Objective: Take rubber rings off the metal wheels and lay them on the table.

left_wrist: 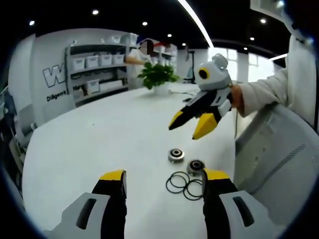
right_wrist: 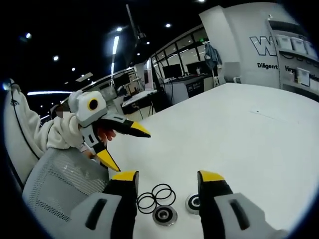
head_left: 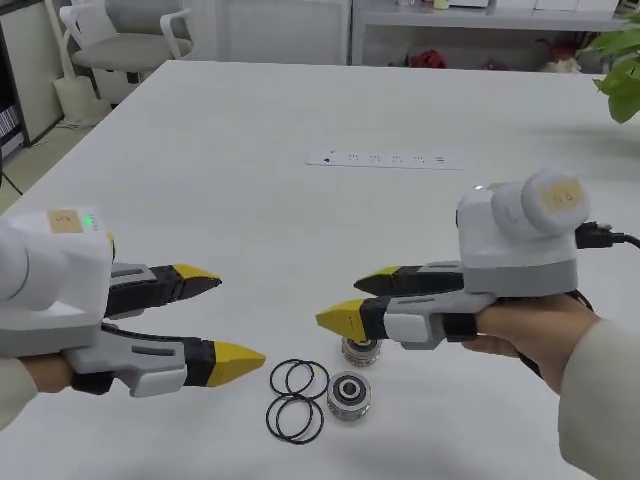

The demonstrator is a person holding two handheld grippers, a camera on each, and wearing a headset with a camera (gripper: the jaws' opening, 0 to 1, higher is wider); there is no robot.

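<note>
Two metal wheels lie near the table's front edge: one (head_left: 349,393) (left_wrist: 196,167) (right_wrist: 164,215) in full sight, the other (head_left: 360,349) (left_wrist: 176,155) (right_wrist: 193,203) partly behind my right gripper's lower finger in the head view. Several black rubber rings (head_left: 296,398) (left_wrist: 183,185) (right_wrist: 155,196) lie flat and overlapping just left of the wheels. My left gripper (head_left: 232,318) (left_wrist: 164,175) (right_wrist: 129,149) hovers open to the left of the rings. Above the wheels, my right gripper (head_left: 348,300) (right_wrist: 167,175) (left_wrist: 185,129) is open too. Neither holds anything.
A white power strip (head_left: 385,158) lies flat mid-table. The white table (head_left: 250,180) stretches far beyond it. An office chair (head_left: 130,35) stands past the far left corner, a green plant (head_left: 622,75) at the right edge.
</note>
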